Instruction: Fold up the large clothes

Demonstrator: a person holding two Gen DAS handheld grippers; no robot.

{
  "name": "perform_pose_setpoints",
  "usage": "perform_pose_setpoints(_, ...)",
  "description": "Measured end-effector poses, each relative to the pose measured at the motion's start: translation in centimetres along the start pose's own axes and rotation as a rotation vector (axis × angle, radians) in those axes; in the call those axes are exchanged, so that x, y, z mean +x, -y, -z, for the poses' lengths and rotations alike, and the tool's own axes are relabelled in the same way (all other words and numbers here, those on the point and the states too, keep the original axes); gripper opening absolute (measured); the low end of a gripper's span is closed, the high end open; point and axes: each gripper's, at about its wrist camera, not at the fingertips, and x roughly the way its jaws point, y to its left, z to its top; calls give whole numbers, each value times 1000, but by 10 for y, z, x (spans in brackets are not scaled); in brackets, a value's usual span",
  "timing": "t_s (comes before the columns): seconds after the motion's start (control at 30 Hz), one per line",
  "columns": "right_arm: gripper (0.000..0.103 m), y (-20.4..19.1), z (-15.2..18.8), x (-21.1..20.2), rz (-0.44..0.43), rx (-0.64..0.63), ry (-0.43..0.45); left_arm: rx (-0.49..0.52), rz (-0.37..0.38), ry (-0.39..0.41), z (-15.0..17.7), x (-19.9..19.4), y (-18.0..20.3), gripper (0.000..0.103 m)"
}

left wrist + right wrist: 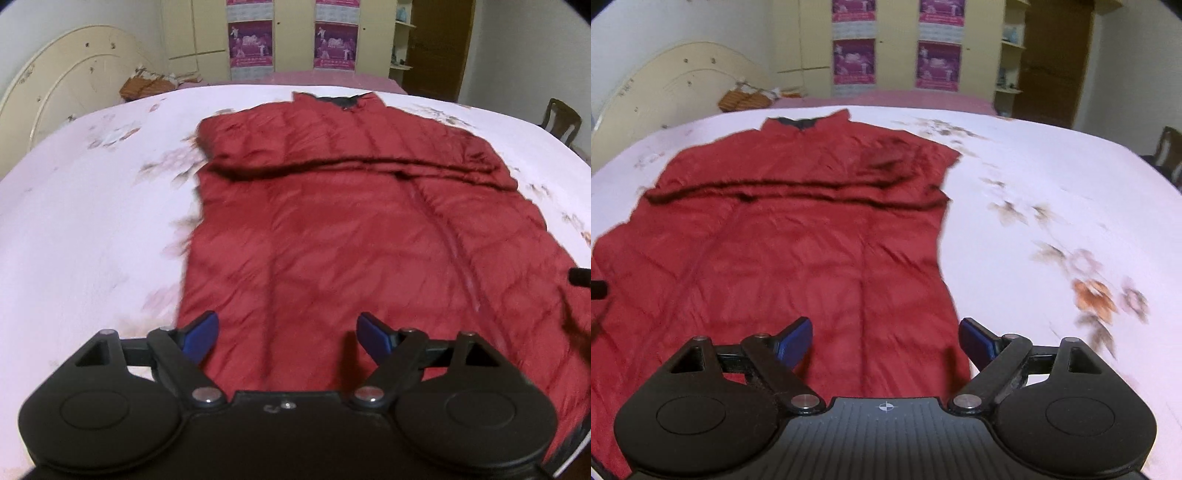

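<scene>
While the red coat (332, 240) lies flat on the bed (92, 203), the folding looks only partly done. Both sleeves seem to be folded in across the chest, making a dark ridge across the middle of each picture. I think the body still has to be folded up. The coat fills the middle of the left view and the left half of the right view. Its collar points to the top of the frame, its bottom edge is near the cameras, and its long side runs top to bottom. The left tool (288, 336) is open and holds nothing. The right tool (886, 341) is open too, above the coat's bottom right corner.
</scene>
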Motion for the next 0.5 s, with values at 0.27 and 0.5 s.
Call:
perform_pose_setpoints(0.27,85,20,34,-14,119,52,-45,-83,-19,-40,29,-20,-48,72)
perform_pose_setpoints(0.5,85,30,54,-18,107,137,-84,-118,13,-85,53,-24,-60,73)
